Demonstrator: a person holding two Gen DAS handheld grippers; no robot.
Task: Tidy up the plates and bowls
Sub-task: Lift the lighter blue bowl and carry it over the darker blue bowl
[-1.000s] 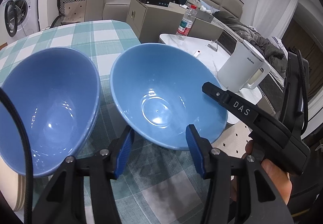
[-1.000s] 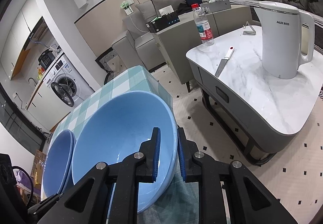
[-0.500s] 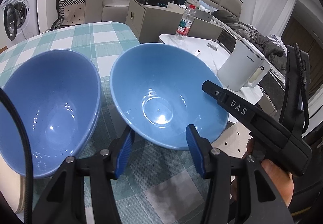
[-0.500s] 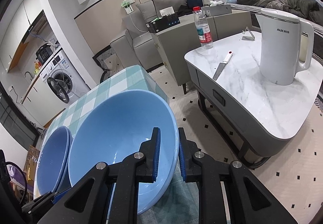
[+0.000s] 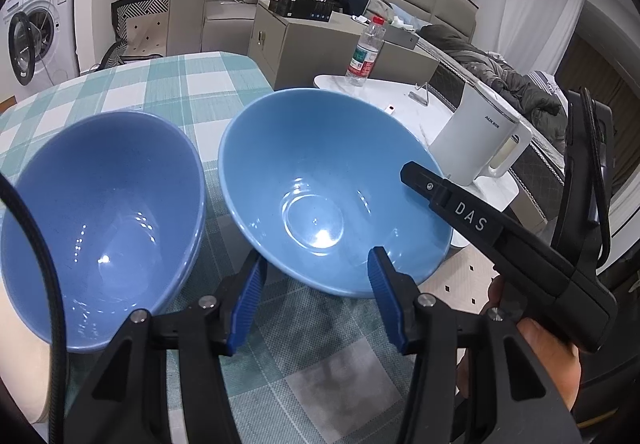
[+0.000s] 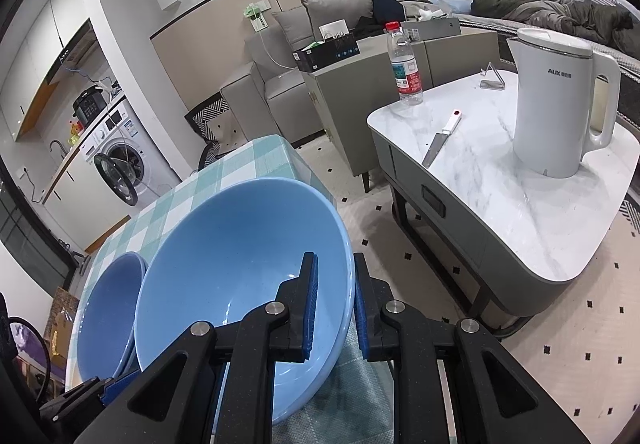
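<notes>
step: nest light bowl (image 6: 240,284) | right gripper (image 6: 334,304) fingers clamped on its rim | left gripper (image 5: 314,300) fingers apart, empty | advice: lift level, lower centred into dark bowl (image 5: 100,219) beside it

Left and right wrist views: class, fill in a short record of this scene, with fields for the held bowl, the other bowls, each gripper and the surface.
held bowl: light blue bowl, tilted, rim clamped
right gripper: shut on the bowl's rim
left gripper: open, empty, near the held bowl's edge
other bowls: stack of darker blue bowls, beside the held bowl
surface: checked tablecloth
</notes>
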